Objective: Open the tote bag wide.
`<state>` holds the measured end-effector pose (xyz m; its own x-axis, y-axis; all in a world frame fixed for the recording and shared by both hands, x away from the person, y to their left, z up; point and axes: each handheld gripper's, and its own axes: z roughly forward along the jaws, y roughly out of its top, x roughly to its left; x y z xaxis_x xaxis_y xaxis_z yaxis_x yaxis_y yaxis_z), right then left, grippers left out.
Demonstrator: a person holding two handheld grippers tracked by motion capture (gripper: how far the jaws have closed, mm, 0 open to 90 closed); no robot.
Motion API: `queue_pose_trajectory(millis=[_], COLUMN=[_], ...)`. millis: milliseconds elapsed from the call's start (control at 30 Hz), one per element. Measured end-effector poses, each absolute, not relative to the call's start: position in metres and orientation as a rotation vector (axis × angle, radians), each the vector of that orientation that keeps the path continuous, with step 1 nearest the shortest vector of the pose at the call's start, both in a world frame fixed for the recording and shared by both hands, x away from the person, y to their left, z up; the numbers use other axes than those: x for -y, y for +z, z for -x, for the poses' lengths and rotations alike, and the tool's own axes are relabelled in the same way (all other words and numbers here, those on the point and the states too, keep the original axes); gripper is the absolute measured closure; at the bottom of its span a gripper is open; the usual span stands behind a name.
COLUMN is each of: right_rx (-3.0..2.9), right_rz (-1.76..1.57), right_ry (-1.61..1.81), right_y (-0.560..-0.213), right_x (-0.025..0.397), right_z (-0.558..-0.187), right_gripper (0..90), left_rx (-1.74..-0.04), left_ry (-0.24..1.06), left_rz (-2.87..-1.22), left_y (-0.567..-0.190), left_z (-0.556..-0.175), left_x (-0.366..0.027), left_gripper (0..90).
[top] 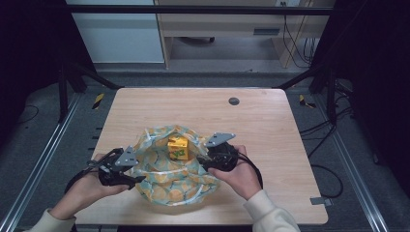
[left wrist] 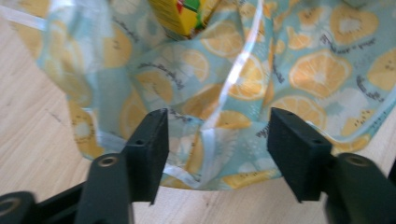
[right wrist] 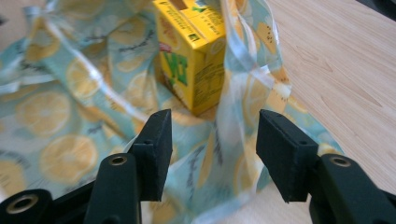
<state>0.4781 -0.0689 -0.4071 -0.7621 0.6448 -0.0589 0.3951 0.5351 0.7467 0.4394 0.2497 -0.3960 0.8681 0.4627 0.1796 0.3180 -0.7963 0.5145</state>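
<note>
Fabric: one thin, crumpled bag in pale teal printed with orange citrus slices and small dark script, edged with glossy translucent straps; it lies spread open on the near middle of the tabletop.
Left tongs: left tongs, black and blocky, held in the person's left hand at the bag's left edge; the left gripper view shows the jaws apart, with a fold of bag and a strap lying in the gap, not pinched.
Carton: one small yellow drink carton, box-shaped with green lettering and fine print on its side, standing upright inside the bag, between the two tongs.
Right tongs: right tongs, same black make with a grey three-cornered plate on top, held in the right hand at the bag's right edge; jaws apart, a strap and a rim of fabric between them, unclamped.
Count: two tongs, one bag, one carton.
Tabletop: light wood grain, smooth, rounded corners, one dark round grommet near the far edge.
Room: grey carpeted floor, dark metal frame posts, cables on the right, pale wooden furniture beyond.
</note>
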Motion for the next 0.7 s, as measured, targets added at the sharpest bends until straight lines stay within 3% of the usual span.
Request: queue_pose_trajectory(millis=[167,333,500,633,700], right_rx=[-2.452,-2.459,-2.436,-2.403,-2.382], right_rz=[-0.884,-0.898,-0.890,-0.888,-0.891], right_ry=[1.036,1.014,1.044,1.073,1.085], right_y=[-0.415,-0.418,-0.414,-0.405,-0.397], right_x=[0.058,0.055,0.056,0.054,0.052], right_z=[-0.496,-0.506,-0.509,-0.519,-0.527], right_gripper=[45.4,59.7,81.4,88.9,89.7], left_rx=[-0.562,-0.545,-0.541,-0.546,-0.547], left_ry=[0.362,0.319,0.286,0.256,0.258], left_rz=[-2.587,-2.620,-2.633,-2.644,-2.630], left_y=[-0.410,-0.423,-0.434,-0.443,-0.442], left_z=[-0.440,-0.440,-0.438,-0.441,-0.442], left_x=[-0.249,-0.251,-0.250,-0.247,-0.244], left_gripper=[27.5,28.3,54.9,80.2,86.4])
